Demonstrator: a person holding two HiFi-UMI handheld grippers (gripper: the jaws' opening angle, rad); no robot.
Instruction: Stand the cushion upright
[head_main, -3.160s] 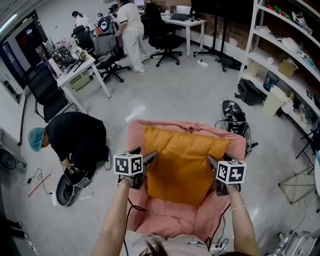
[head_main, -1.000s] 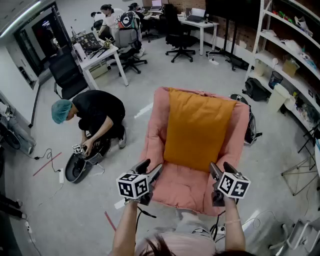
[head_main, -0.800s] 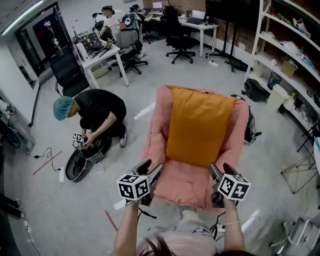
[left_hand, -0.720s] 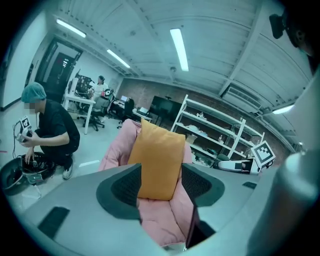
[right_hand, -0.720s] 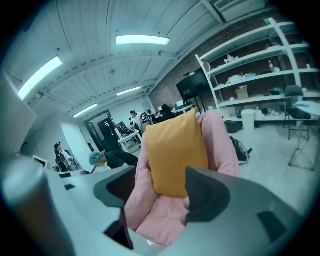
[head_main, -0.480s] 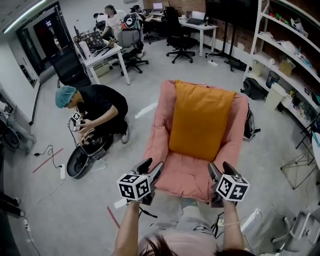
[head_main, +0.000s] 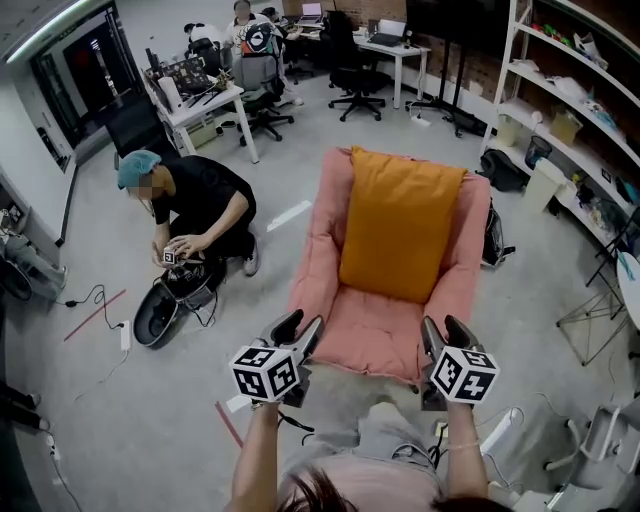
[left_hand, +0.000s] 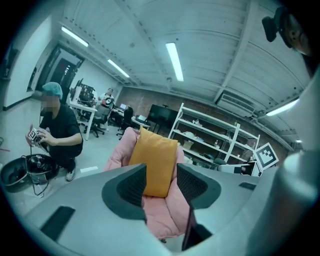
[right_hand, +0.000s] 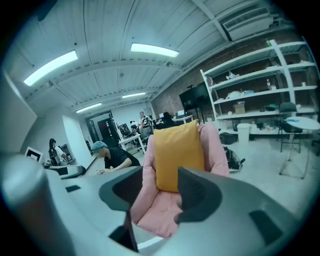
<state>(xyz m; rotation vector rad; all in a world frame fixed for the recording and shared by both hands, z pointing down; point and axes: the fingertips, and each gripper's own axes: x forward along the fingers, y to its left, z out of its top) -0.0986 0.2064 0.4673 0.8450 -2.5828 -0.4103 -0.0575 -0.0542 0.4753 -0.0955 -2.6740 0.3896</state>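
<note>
A pink chair (head_main: 372, 338) on the grey floor (head_main: 300, 160) carries an orange cushion (head_main: 400, 225).

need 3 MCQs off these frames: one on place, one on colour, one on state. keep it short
1. In the head view, where is the crouching person relative to the pink armchair?
A. left of it
B. right of it
C. sitting in it

2. What colour is that person's cap?
A. red
B. white
C. teal

3. How does the orange cushion stand?
A. flat on the seat
B. upright against the chair's back
C. rolled up on the floor

Answers:
1 A: the person crouches on the floor at the picture's left, apart from the chair.
2 C: the cap reads teal in both the head view and the left gripper view.
3 B: its lower edge sits on the seat and it leans on the backrest.
</note>
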